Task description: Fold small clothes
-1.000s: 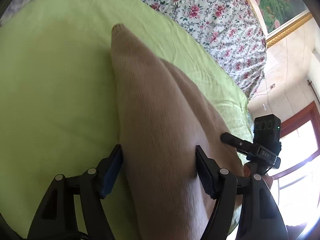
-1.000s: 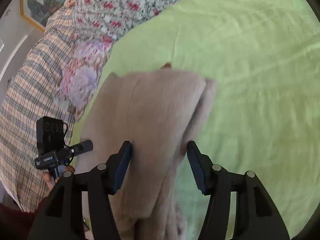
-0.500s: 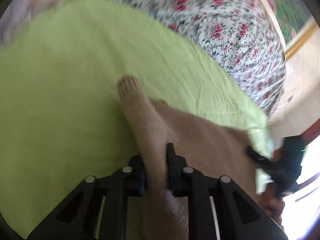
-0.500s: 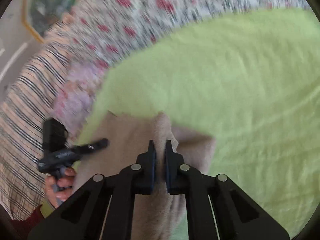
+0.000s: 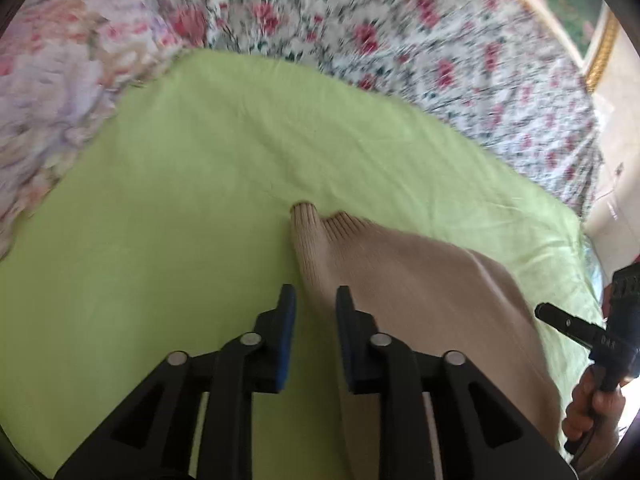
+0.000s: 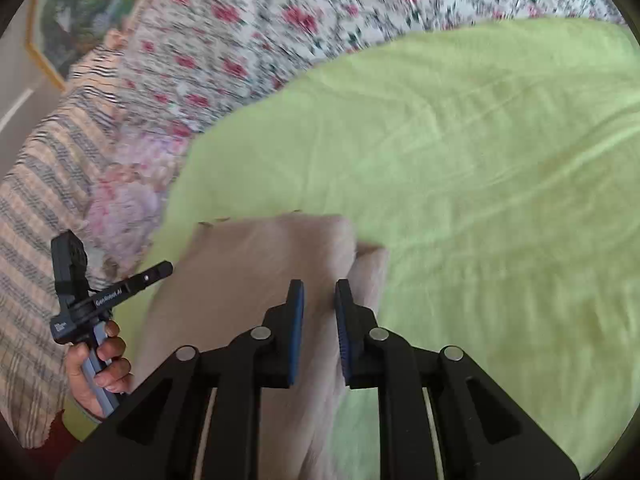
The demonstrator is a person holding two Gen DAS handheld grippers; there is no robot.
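A beige knitted sweater (image 5: 420, 280) lies on the lime-green sheet (image 5: 180, 200). Its ribbed sleeve cuff (image 5: 305, 216) points away from me. My left gripper (image 5: 316, 296) has the sleeve between its blue pads, and its jaws are opening. In the right wrist view the sweater (image 6: 248, 264) shows a folded far edge. My right gripper (image 6: 320, 290) holds a bunched fold that fills the narrow gap between its pads, and its jaws are opening too. A hand (image 6: 104, 372) grips the left tool's handle at the left. A hand (image 5: 592, 412) on the right tool shows at the lower right.
A floral quilt (image 5: 400, 40) borders the far side of the green sheet (image 6: 480, 160). A pale flowered pillow (image 5: 48, 100) lies at the left. A checked cloth (image 6: 40, 200) lies beyond the sheet's edge. A gold-framed picture (image 5: 600, 40) stands by the wall.
Both grippers went from wide open around the sweater to closed on its fabric, then parted slightly. Both have risen and tilted, so more of the quilt shows.
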